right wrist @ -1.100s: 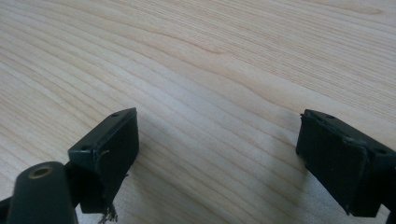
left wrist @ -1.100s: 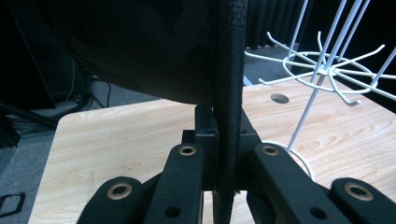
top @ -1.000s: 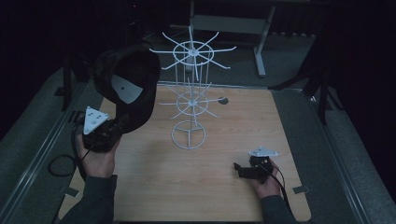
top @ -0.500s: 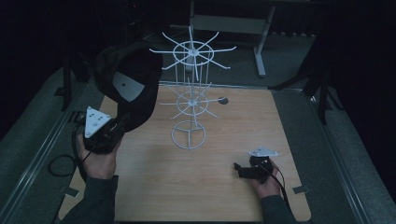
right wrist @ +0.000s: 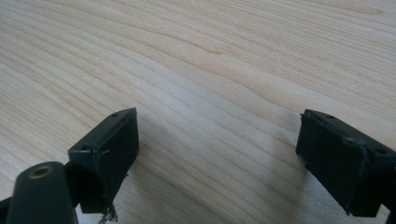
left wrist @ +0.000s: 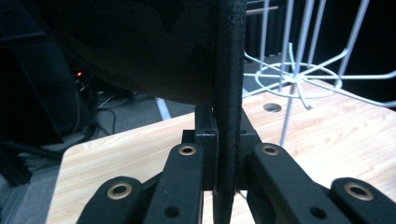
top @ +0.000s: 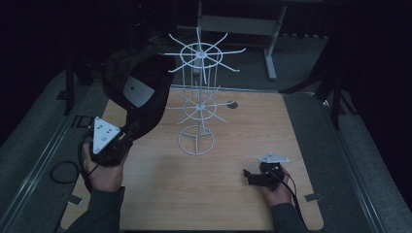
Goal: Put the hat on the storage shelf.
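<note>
While I look down from above, these lines give what I see.

Table: a pale wooden table [top: 233,194] with rounded corners, dark floor all round it.

Wire rack: a white wire rack [top: 197,104] stands upright near the middle of the table, toward the far edge. It has a ring base, a centre post and two tiers of spokes. In my left gripper view its lower spokes [left wrist: 299,77] show at the right.

Hat: a black hat [top: 138,94] is lifted off the table over the left edge, just beside the rack's left spokes. A pale label shows inside it. I cannot tell whether it touches the rack.

My left gripper: the left gripper [top: 127,135] is in my left hand [top: 104,170] near the left edge. Its jaws are clamped on the hat's thin brim [left wrist: 229,107], which runs up edge-on between them in my left gripper view.

My right gripper: the right gripper [top: 248,177] is in my right hand [top: 278,187] near the near right corner. It sits low over the bare wood and points left. Its jaws stand wide apart, with wood grain between them.
</note>
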Tool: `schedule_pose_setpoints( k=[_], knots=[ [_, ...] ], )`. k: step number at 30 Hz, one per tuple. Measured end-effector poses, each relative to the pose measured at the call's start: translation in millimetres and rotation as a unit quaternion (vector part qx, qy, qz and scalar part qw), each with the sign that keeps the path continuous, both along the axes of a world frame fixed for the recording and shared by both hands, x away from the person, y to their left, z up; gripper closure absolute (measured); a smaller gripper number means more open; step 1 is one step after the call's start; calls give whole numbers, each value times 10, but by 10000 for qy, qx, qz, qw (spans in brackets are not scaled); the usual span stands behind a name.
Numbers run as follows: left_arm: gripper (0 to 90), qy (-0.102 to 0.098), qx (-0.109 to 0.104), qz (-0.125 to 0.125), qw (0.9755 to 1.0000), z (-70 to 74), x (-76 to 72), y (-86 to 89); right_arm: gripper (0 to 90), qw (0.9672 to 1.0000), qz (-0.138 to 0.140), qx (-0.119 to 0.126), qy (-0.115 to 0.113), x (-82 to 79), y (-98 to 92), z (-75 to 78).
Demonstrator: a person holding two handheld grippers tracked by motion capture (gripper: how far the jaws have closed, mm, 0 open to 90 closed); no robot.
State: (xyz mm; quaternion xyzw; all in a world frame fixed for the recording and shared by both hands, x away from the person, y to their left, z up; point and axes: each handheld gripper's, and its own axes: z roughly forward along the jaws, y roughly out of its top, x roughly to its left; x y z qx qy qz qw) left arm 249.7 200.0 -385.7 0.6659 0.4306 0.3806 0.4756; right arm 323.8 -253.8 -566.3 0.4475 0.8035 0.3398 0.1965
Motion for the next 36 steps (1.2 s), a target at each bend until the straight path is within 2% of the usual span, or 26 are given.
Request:
schedule_pose_setpoints(
  k=[4,10,15,17,19,25,29,32,36],
  knots=[
    [866,85,113,-70,9999,-84,26,-39,130,10000,-3,3,2,0,0,0],
    [866,57,513,-86,9986,-142,56,-135,130,10000,-1,1,3,0,0,0],
    [863,11,726,-119,9973,-188,63,-222,130,10000,-1,1,3,0,0,0],
    [861,-52,715,-206,9972,-178,55,-244,130,10000,0,0,2,0,0,0],
    [862,-134,869,-169,9960,-164,48,-272,130,10000,2,-2,-2,0,-1,0],
    [851,-90,1100,-122,9938,-229,87,-296,130,10000,3,-2,1,0,-1,0],
    [835,-14,1395,-167,9901,-307,106,-351,130,10000,1,1,2,0,0,0],
    [824,-12,1441,-246,9893,-330,107,-378,130,10000,1,1,2,0,0,0],
    [793,54,1279,-346,9912,-322,122,-360,130,10000,1,1,1,0,0,0]
  ],
)
